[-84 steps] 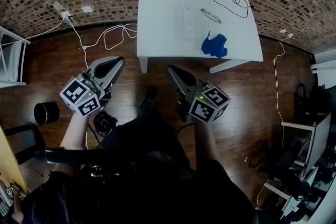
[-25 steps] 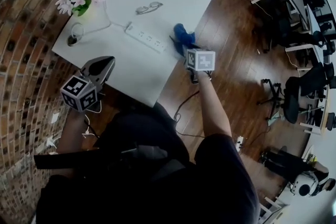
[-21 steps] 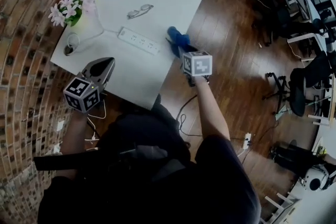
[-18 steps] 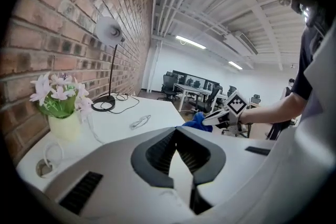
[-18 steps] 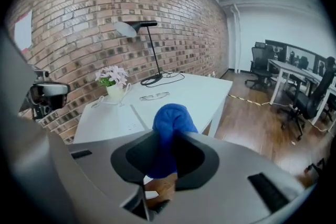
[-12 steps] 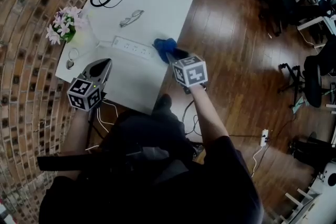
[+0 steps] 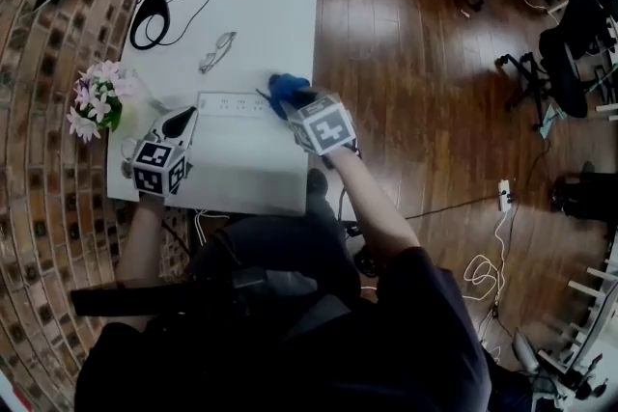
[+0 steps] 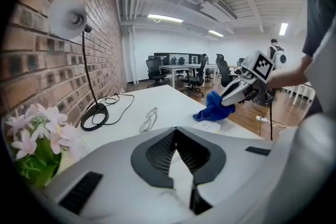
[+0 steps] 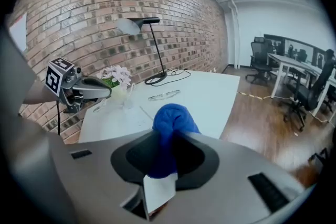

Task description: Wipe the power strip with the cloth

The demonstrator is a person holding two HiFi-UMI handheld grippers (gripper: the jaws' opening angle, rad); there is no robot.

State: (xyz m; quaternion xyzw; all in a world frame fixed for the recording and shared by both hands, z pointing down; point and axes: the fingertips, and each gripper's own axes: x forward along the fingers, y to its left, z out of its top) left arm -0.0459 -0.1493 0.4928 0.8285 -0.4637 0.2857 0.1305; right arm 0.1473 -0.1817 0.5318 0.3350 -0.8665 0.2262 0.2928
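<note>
Right claw (image 7: pixel 290 101) is gripping the blue cloth (image 7: pixel 281 87), with its jaws partly closed on a bunched fold. A wad is sticking out past the tips, likely meant as the wiping pad. The cloth is hanging at the end of the power strip (image 7: pixel 232 104) nearer that claw; whether it is touching cannot be told. The strip is lying flat on the white tabletop (image 7: pixel 275 5), between the two claws. Left claw (image 7: pixel 183 116) is hovering near the strip's other end, jaws pressed together with nothing in them. It is probably lining up to pin the strip against sliding. Glasses (image 7: pixel 218 51) are lying beyond the strip, apart from it.
</note>
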